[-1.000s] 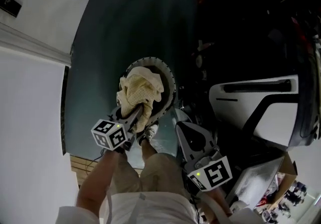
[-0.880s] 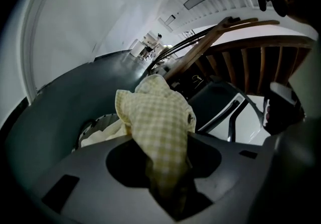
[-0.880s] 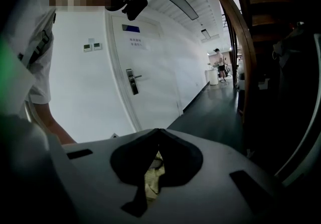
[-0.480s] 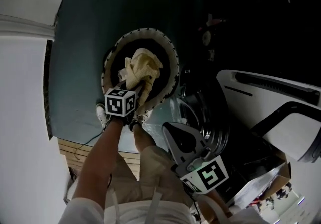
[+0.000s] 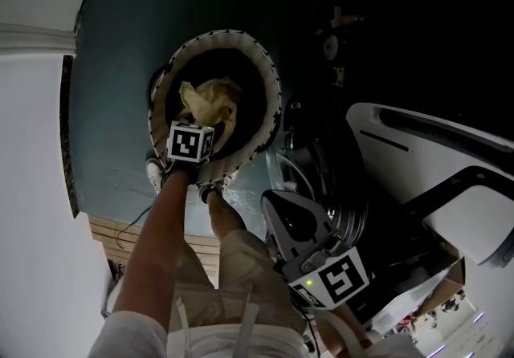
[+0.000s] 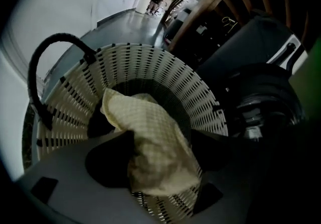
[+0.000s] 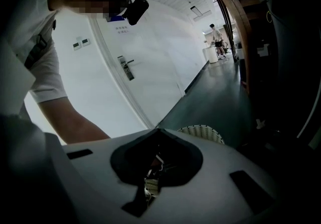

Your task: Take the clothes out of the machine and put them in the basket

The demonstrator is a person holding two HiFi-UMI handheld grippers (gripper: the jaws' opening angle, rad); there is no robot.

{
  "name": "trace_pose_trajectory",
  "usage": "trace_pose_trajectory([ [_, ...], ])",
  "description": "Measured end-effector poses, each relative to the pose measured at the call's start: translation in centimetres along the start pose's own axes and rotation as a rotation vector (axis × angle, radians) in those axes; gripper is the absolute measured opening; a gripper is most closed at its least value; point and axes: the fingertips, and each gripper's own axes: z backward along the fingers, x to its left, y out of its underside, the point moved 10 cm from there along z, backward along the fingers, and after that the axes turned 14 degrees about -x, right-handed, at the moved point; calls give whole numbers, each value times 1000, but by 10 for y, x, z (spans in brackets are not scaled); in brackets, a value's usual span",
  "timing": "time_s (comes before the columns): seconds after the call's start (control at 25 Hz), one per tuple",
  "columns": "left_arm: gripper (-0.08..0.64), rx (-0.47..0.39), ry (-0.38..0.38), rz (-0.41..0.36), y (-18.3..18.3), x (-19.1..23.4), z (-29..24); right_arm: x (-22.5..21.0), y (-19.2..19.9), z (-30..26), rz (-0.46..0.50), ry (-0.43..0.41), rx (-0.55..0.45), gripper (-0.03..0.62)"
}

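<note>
A white woven basket [image 5: 271,85] with a dark handle [image 6: 47,54] stands on the dark floor. My left gripper [image 5: 207,125] points down into it, its marker cube above the near rim. A pale yellow cloth [image 5: 210,101] hangs between its jaws into the basket [image 6: 150,65]; the jaws [image 6: 160,135] are opening and stand apart around the cloth [image 6: 153,152]. My right gripper [image 5: 275,199] is shut with nothing in it, held lower right beside the washing machine's open drum [image 5: 321,180]. In the right gripper view the tips [image 7: 158,130] meet, with the basket's rim [image 7: 203,132] beyond them.
The white machine body [image 5: 434,156] fills the right side. A white wall [image 5: 32,148] and a wooden strip [image 5: 108,236] lie to the left. The person's shoes [image 5: 157,176] stand at the basket's near edge. Dark furniture [image 6: 251,27] rises behind the basket.
My left gripper has sunk from above the basket down into it, carrying the yellow cloth below the rim. The right gripper has dropped a little beside the machine.
</note>
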Motion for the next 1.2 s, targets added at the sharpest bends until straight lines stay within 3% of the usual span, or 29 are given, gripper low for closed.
trace_pose_trajectory([
  [0.12,444,-7,-47,-57,-2,-1,5,-2,-4,3,-6,12,-19,14],
  [0.56,450,-66,-52,-93,-16,2,35,15,-17,3,10,24,-52,15],
  [0.88,69,-235,-83,-69,-65,3,100,57,-48,-1,60,19,-87,15],
  [1.0,14,-250,-38,-77,-81,-1,129,80,-65,-3,81,10,-107,15],
  [1.12,12,-246,7,-169,-102,-3,152,96,-82,-12,122,-7,-138,14],
  [1.2,12,-262,12,-189,-115,-3,175,107,-93,-16,145,-14,-162,15],
])
